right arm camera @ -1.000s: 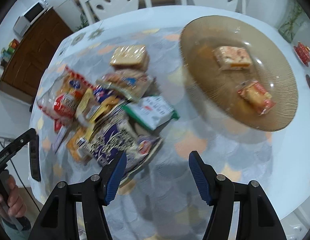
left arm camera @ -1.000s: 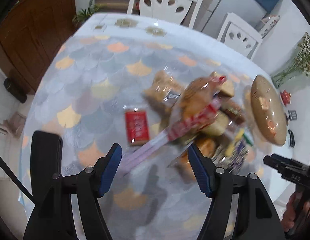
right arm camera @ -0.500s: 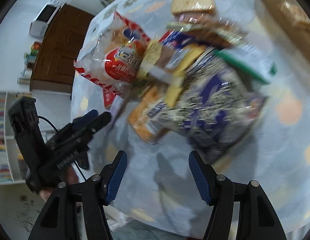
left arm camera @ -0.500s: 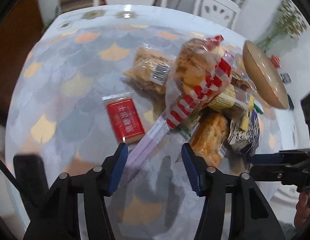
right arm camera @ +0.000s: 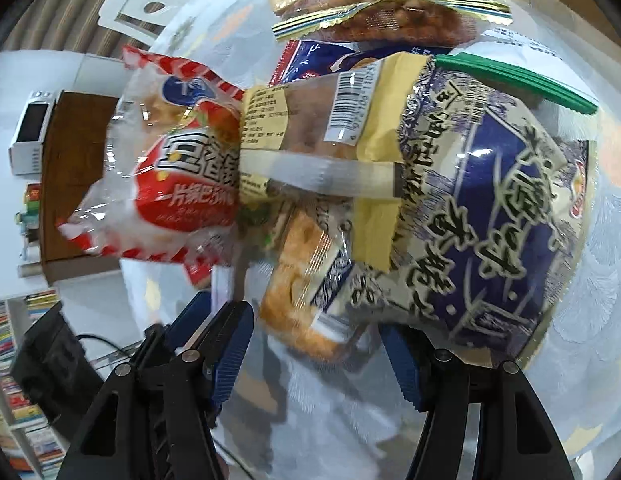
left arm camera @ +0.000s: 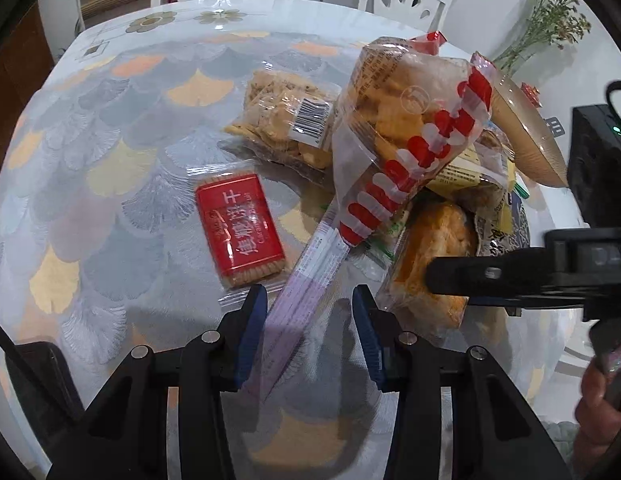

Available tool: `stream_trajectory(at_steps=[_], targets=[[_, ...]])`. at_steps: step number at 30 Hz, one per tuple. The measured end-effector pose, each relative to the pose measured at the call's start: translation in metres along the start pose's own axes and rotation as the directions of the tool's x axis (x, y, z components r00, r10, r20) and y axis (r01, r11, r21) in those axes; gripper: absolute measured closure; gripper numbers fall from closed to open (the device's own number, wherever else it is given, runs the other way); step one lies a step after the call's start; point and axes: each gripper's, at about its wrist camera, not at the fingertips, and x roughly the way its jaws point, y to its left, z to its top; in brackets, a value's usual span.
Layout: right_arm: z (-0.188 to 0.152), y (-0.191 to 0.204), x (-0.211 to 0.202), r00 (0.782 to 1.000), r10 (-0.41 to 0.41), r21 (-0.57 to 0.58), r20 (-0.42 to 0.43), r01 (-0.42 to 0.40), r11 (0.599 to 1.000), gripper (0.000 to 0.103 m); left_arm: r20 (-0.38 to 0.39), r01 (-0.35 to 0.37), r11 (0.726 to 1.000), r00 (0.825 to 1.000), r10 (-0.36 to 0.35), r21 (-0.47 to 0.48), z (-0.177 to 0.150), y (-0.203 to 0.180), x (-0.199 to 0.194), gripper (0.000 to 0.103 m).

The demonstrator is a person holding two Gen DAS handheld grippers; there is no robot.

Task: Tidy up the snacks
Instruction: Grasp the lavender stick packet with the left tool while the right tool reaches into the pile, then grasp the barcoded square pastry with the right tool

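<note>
You are reaching both open grippers into one pile, the left gripper (left arm camera: pixel 309 330) straddling the lilac wrapper (left arm camera: pixel 306 280) at lower centre and the right gripper (right arm camera: pixel 316 354) bracketing the orange packet (right arm camera: pixel 298 300), so pulling either is risking toppling the red-striped bag (left arm camera: pixel 406 152) leaning above.

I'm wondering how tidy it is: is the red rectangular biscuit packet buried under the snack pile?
No, the red rectangular biscuit packet lies flat on the scale-patterned tablecloth, apart from the pile, nothing on top.
</note>
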Motion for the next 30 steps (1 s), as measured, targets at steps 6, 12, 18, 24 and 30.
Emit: stream_trajectory(at_steps=[6,12,18,24,30], targets=[[0.001,0.014,0.013,0.997,-0.065,-0.016,0.045,0.065,0.998,0.042,0.001,-0.023,1.000,1.000,0.023,0.018,-0.005,-0.003,0.005,0.073],[-0.006,0.025,0.016,0.995,-0.087,-0.084,0.052,0.091,0.992,0.048,0.013,-0.065,0.997,0.998,0.065,0.038,-0.013,-0.008,0.004,0.087],[-0.022,0.012,0.008,0.995,-0.097,-0.218,-0.011,0.092,0.972,0.049,-0.002,-0.058,0.998,0.998,0.058,0.009,-0.032,-0.010,-0.006,0.087],[-0.060,0.017,0.008,0.983,-0.176,-0.500,-0.061,0.122,0.858,0.050,-0.028,-0.048,0.998,0.999,0.047,-0.040,-0.063,-0.007,-0.018,0.087],[-0.095,0.014,0.001,0.958,-0.287,-0.721,0.010,0.206,0.661,0.050,-0.048,-0.041,0.998,0.998,0.039,-0.046,-0.084,-0.015,-0.024,0.087]])
